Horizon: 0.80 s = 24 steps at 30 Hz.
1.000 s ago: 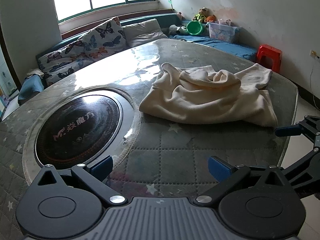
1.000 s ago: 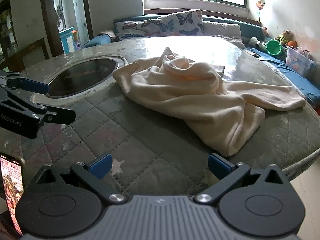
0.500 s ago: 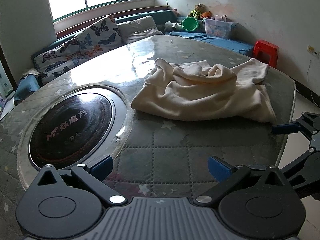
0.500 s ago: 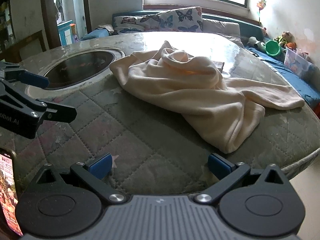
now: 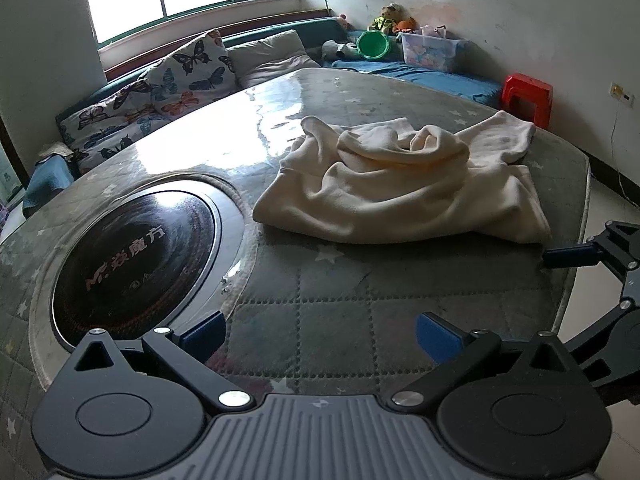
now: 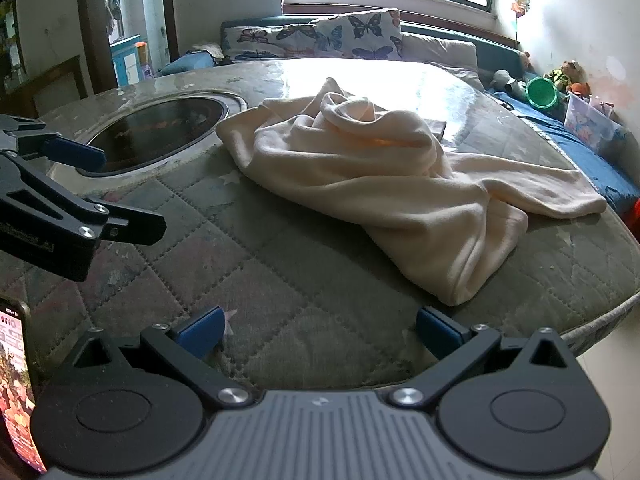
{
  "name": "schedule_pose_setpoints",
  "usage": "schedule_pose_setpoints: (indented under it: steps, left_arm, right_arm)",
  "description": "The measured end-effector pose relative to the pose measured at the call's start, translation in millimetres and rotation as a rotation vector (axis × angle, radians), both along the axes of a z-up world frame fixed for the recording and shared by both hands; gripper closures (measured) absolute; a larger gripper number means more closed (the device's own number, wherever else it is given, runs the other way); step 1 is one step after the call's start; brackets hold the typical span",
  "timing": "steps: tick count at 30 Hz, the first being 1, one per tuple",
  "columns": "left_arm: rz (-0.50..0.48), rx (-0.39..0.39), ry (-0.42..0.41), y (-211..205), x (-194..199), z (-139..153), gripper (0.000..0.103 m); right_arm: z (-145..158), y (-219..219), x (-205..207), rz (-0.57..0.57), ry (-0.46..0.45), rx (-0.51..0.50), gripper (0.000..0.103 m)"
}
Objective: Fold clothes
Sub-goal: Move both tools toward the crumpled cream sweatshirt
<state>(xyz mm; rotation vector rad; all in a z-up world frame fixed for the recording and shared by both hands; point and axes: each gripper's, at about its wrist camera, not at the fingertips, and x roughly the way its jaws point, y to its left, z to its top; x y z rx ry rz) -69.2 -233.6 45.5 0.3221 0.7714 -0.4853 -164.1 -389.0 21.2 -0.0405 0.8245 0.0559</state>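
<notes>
A cream fleece garment (image 5: 404,184) lies crumpled on the round quilted table (image 5: 320,288), right of centre in the left wrist view. In the right wrist view the garment (image 6: 384,184) spreads across the middle, one end reaching near the front edge. My left gripper (image 5: 320,336) is open and empty, hovering over the table short of the garment. My right gripper (image 6: 318,334) is open and empty, just in front of the garment's near end. Each gripper shows at the edge of the other's view.
A round black induction hob (image 5: 132,256) is sunk into the table at the left. A bench with butterfly cushions (image 5: 168,84) runs behind the table. A red stool (image 5: 528,96) and a toy box (image 5: 430,48) stand at the right. A phone (image 6: 18,380) shows at the lower left.
Both grippers have moved slightly closer to the garment and lower over the table. Both stay open. The garment has not moved.
</notes>
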Motion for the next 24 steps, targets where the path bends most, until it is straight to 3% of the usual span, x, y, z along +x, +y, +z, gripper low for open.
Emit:
schedule_pose_setpoints:
  steps: [24]
  left_arm:
    - [-0.036, 0.034, -0.001, -24, 29, 4, 0.000]
  right_arm:
    - [21, -28, 19, -0.046, -0.053, 0.000, 0.004]
